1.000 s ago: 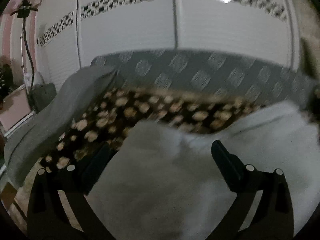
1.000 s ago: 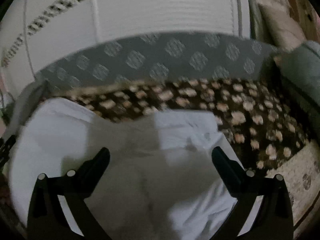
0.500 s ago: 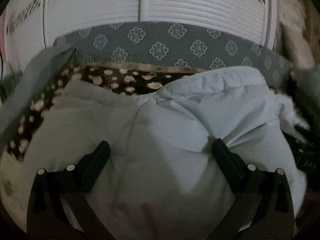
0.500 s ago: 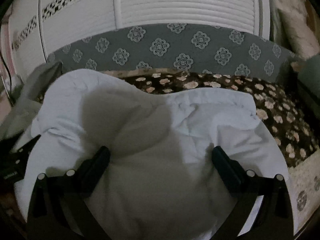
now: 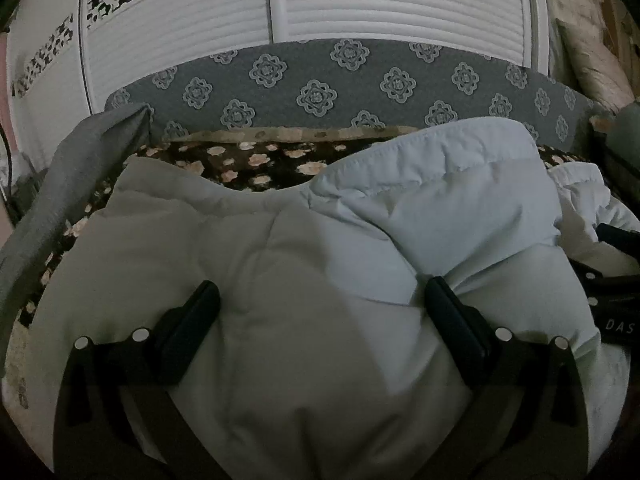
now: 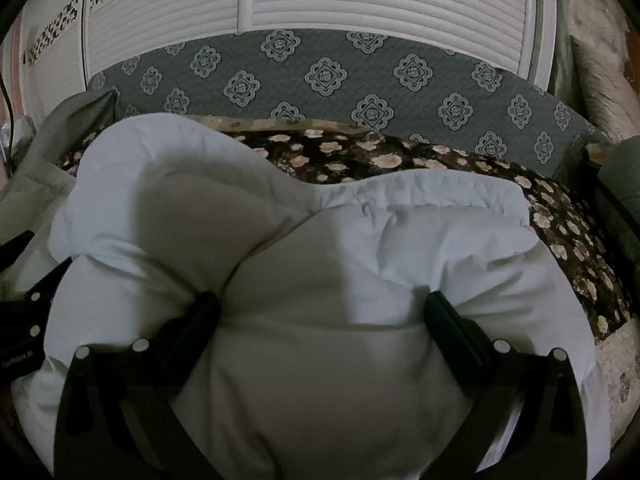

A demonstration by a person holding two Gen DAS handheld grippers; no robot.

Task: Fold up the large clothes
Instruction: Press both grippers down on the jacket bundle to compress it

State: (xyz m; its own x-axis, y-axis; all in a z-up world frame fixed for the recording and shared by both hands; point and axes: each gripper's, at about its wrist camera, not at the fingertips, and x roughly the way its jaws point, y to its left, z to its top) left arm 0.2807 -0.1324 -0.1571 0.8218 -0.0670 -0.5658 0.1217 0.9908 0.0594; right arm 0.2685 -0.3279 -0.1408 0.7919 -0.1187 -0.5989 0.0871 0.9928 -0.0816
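Observation:
A large puffy pale garment (image 5: 440, 208) lies bunched on a dark floral bedspread (image 5: 248, 160); it also fills the right wrist view (image 6: 400, 232). My left gripper (image 5: 320, 292) is open, its fingers spread wide and pressed down into the padded fabric. My right gripper (image 6: 320, 304) is open too, its fingers sunk into the fabric on either side of a bulge. The right gripper's body shows at the right edge of the left wrist view (image 5: 616, 280), and the left gripper's body at the left edge of the right wrist view (image 6: 24, 320).
A grey patterned headboard (image 5: 320, 80) runs behind the bed, with white slatted doors (image 5: 360, 4) above it. A grey cloth (image 5: 80, 160) lies at the left, a furry item (image 6: 600, 72) at the far right. The floral bedspread (image 6: 560, 216) shows right of the garment.
Both grippers have swung toward the middle of the bed and come down onto the garment, which now bulges between their fingers. The jaws stay open throughout.

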